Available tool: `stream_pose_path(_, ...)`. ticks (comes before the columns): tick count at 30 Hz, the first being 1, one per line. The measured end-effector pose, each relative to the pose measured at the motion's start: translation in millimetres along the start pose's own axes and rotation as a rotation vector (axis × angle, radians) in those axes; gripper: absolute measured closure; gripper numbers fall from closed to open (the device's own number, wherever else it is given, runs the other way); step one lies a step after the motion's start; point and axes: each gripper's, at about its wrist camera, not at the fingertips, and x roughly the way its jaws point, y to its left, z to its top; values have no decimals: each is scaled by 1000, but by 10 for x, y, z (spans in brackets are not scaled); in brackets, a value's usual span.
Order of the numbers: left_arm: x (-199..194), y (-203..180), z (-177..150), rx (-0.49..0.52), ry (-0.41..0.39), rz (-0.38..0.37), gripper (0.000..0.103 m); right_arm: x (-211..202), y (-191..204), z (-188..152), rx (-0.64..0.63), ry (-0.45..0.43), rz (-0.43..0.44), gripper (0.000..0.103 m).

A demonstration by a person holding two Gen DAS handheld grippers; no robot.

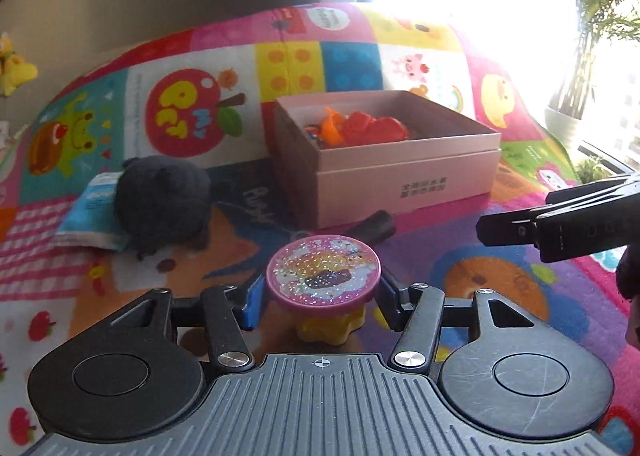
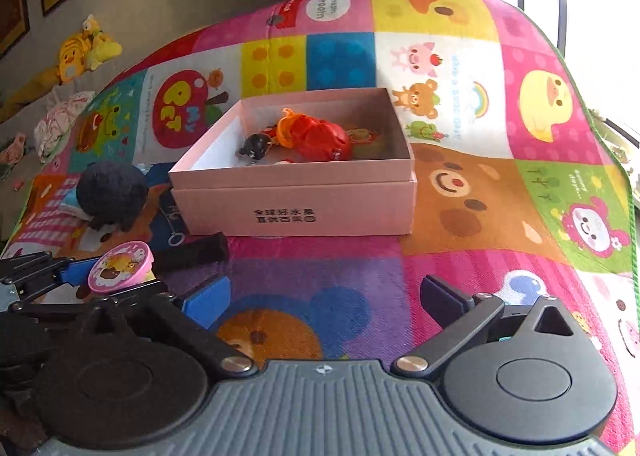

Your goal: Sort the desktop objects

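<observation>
A small toy with a glittery pink round lid (image 1: 323, 272) and a yellow base (image 1: 332, 326) stands on the colourful play mat (image 1: 500, 276). My left gripper (image 1: 322, 306) is shut on it, its pads pressing the lid's two sides; the right wrist view shows the same toy (image 2: 120, 266) low at the left. My right gripper (image 2: 326, 302) is open over bare mat with nothing between its fingers. An open pink box (image 2: 296, 207) holds red and orange toys (image 2: 316, 133) and a small black one (image 2: 256, 145); it sits just beyond the toy (image 1: 400, 183).
A black fluffy toy (image 1: 160, 203) lies on a blue-white packet (image 1: 90, 199), left of the box. A black cylinder (image 1: 376, 228) lies in front of the box. Yellow plush toys (image 2: 84, 47) sit off the mat at the far left. A potted plant (image 1: 588, 55) stands by the bright window.
</observation>
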Motion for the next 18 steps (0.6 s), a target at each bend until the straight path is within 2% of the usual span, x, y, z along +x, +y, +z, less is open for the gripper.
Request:
stream_pose_path(4, -115, 371, -123, -71, 21, 97, 42, 128, 322, 22, -85, 17, 59, 0)
stream_pose_path(6, -139, 511, -155, -110, 25, 129, 34, 244, 495, 31, -116, 42, 91, 0)
stream_pose_path(9, -175, 653, -201, -168, 24, 135, 22, 422, 740, 38, -162, 68, 109, 0)
stream_pose_path(15, -237, 703, -236, -200, 0, 113, 11, 748, 1017, 121, -192, 101, 98, 1)
stream_pose_path(18, -239, 708, -236, -202, -5, 104, 10, 791, 1104, 118, -264, 72, 76, 21)
